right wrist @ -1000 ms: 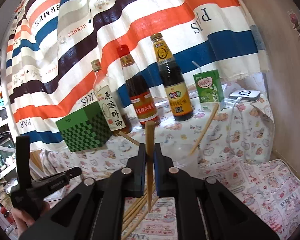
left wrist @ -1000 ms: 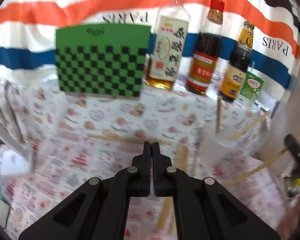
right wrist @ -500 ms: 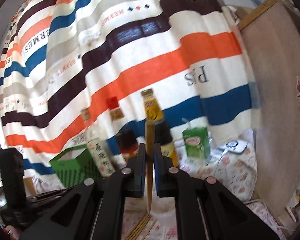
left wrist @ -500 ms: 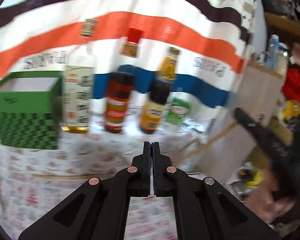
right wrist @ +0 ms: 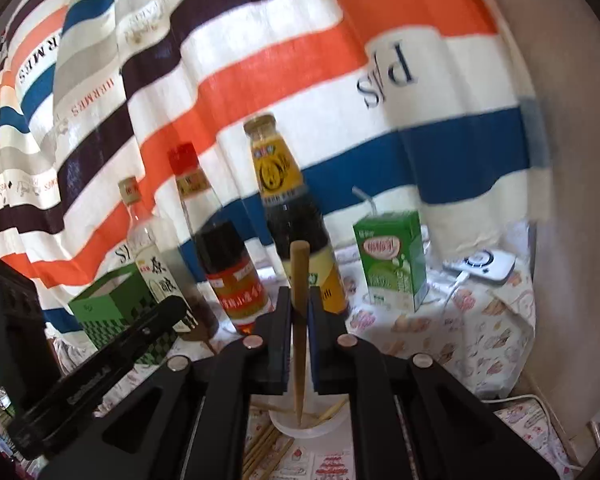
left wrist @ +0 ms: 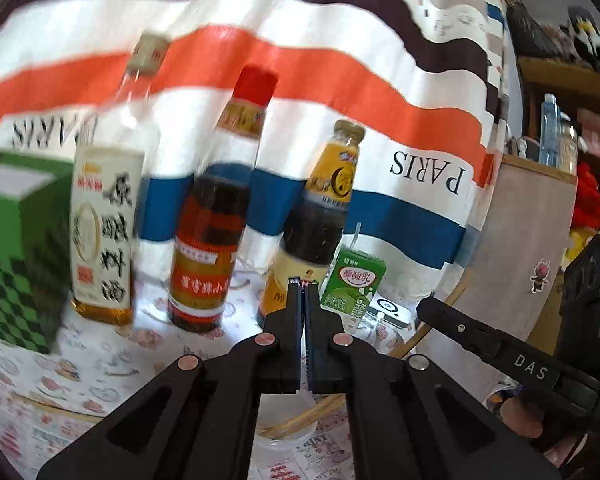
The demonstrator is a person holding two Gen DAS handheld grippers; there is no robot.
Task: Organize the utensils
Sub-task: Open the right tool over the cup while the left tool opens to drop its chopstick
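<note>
i had the right gripper [right wrist: 299, 308] clamped on one chopstick [right wrist: 299, 320], tip hanging just above the cup [right wrist: 306, 428] below it. the left gripper [left wrist: 302, 304] was closed on nothing. a swinging tip could have missed the rim or tipped the cup.

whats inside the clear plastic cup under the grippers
The clear plastic cup holds a few wooden chopsticks leaning on its rim. The right gripper and its held wooden chopstick hide the cup's middle and bottom.
</note>
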